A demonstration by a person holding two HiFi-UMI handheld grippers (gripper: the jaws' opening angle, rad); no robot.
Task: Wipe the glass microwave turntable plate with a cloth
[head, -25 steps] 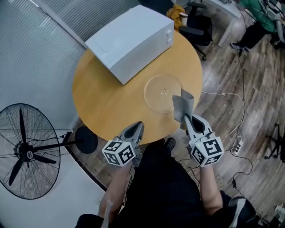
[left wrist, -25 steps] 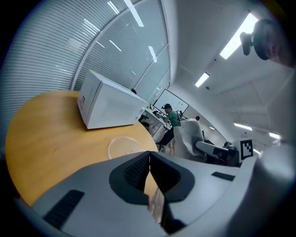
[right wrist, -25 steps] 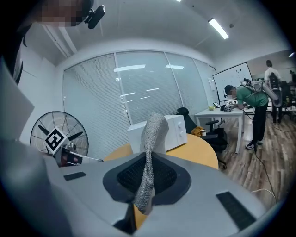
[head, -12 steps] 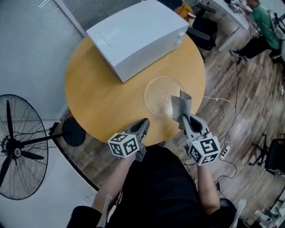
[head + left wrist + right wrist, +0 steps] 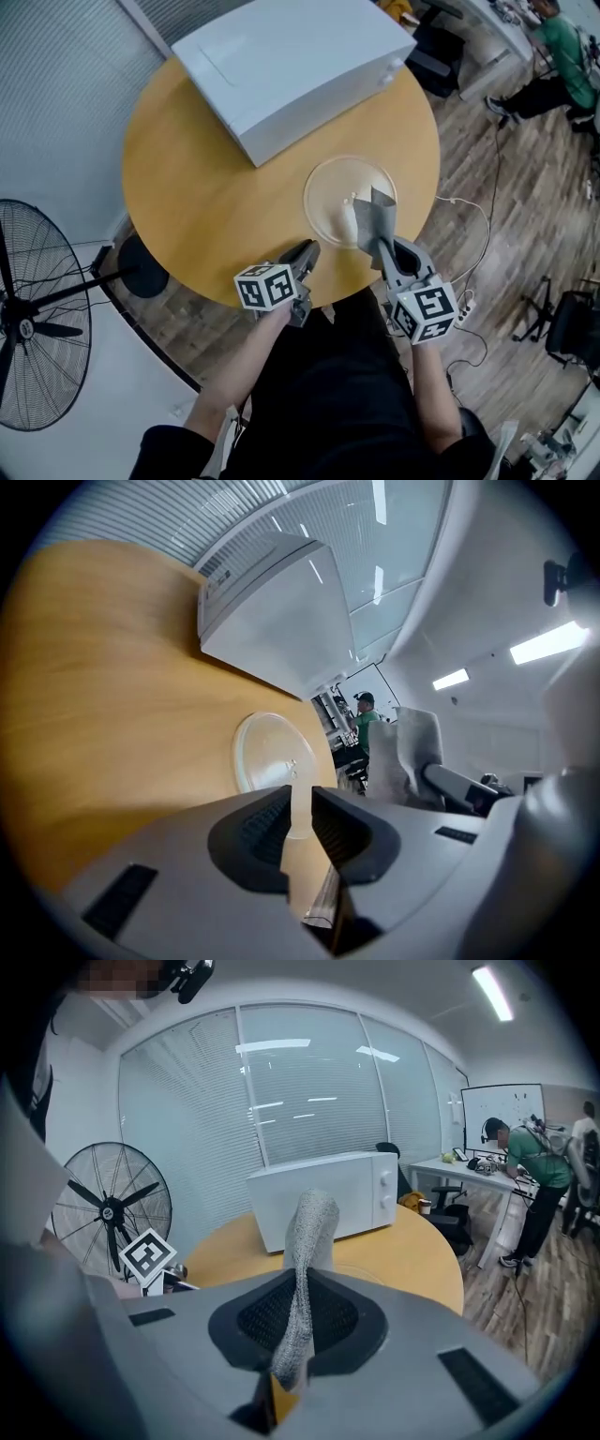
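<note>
The clear glass turntable plate (image 5: 337, 192) lies flat on the round wooden table (image 5: 206, 197), in front of the white microwave (image 5: 291, 66). My right gripper (image 5: 383, 247) is shut on a grey cloth (image 5: 372, 219) that stands up from its jaws over the plate's near right edge. In the right gripper view the cloth (image 5: 305, 1241) is pinched between the pads. My left gripper (image 5: 308, 247) hovers at the table's near edge, short of the plate. Its jaws (image 5: 300, 803) have just been opening; a narrow gap shows, with nothing in it. The plate (image 5: 267, 752) lies just ahead of them.
A standing fan (image 5: 37, 319) is on the floor at the left. Office chairs (image 5: 436, 47), cables and a seated person (image 5: 553, 56) are beyond the table on the right. The microwave (image 5: 328, 1194) covers the table's far half.
Both grippers have come forward and lower toward the plate. The cloth now stands over the plate's near right edge. The left gripper has rolled.
</note>
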